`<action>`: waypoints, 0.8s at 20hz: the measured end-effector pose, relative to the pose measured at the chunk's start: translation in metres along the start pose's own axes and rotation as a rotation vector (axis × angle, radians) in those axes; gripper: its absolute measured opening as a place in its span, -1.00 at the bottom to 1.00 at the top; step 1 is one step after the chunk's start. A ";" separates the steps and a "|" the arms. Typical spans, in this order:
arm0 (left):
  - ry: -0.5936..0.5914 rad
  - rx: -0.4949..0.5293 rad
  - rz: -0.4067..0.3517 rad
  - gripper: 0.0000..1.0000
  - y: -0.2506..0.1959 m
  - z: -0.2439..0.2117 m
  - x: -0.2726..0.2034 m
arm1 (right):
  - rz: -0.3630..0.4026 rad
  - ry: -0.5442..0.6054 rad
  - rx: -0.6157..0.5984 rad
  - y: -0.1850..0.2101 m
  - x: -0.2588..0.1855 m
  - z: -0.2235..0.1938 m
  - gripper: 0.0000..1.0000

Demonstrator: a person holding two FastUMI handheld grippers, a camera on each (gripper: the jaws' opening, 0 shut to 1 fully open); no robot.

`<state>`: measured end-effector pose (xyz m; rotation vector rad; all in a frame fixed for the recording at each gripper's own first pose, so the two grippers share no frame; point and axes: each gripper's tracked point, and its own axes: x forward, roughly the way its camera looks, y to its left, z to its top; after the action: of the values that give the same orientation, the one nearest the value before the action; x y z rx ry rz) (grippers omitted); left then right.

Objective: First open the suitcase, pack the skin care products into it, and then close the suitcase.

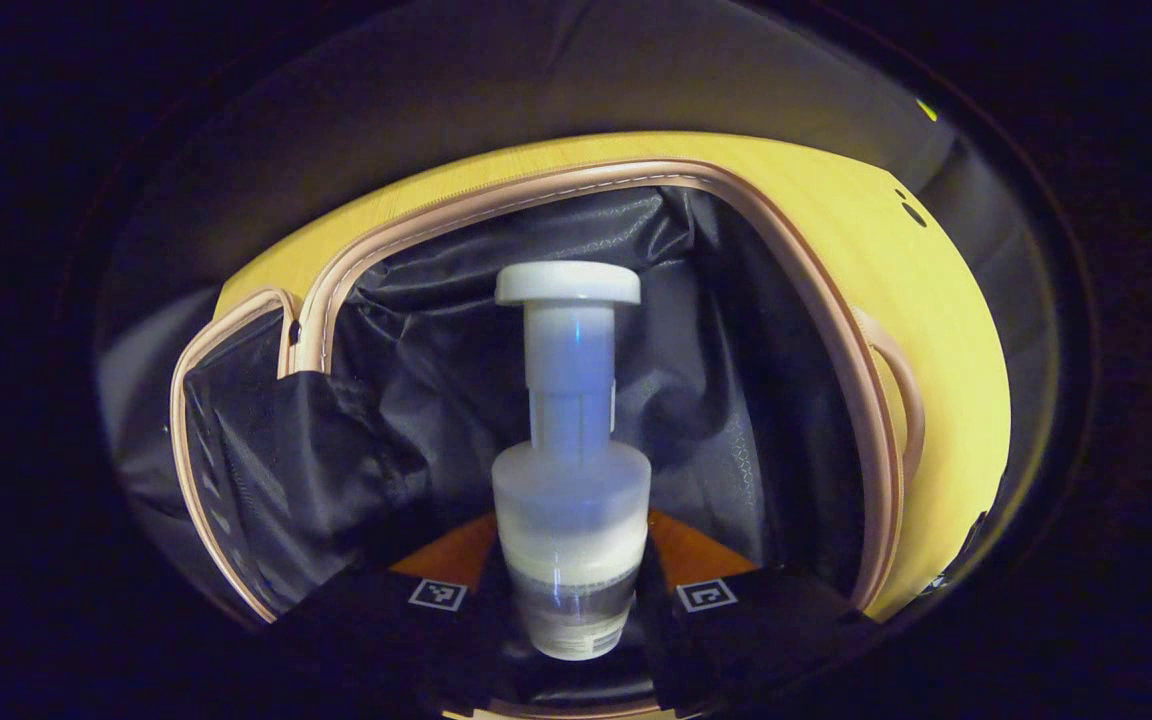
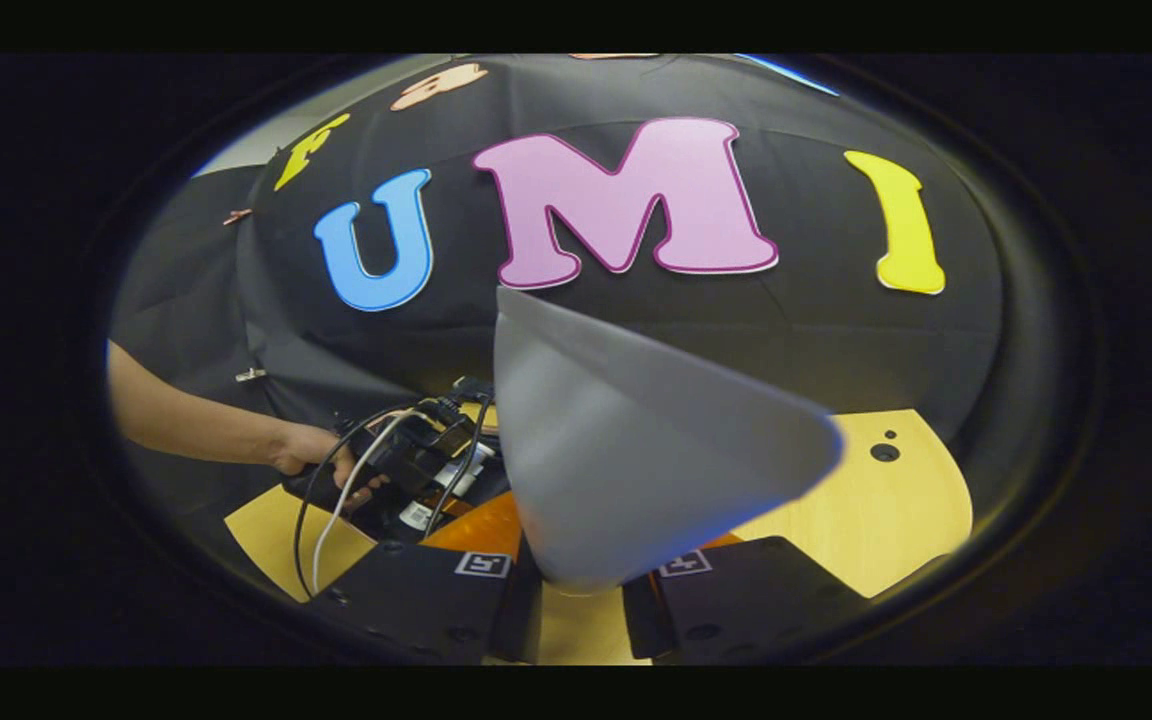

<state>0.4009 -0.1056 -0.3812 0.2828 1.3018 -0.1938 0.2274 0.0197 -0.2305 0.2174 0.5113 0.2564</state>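
A white pump bottle (image 1: 571, 480) stands between the fingers of my left gripper (image 1: 571, 600), which is shut on its lower body. It hangs over the open suitcase (image 1: 841, 330), whose black lining (image 1: 736, 350) is ringed by pale pink trim. The suitcase's lid (image 1: 236, 450) stands up at the left. In the right gripper view, my right gripper (image 2: 581, 585) is shut on the edge of the grey suitcase lid (image 2: 636, 440), holding it raised. Farther left there, a hand (image 2: 306, 450) holds the left gripper (image 2: 406, 470) with its cables.
The suitcase lies on a yellow wooden table (image 2: 896, 500), also seen around the case as the table (image 1: 946, 320). A person's bare forearm (image 2: 186, 420) reaches in from the left. The booth's black cloth wall (image 2: 836, 330) stands behind.
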 end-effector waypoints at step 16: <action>-0.725 -0.196 0.125 0.75 0.078 -0.036 -0.205 | 0.071 0.230 0.047 0.123 0.092 -0.048 -0.37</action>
<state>0.3381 -0.0241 -0.1844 0.1048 0.5760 -0.0496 0.2575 0.1699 -0.2796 0.2535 0.7392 0.3410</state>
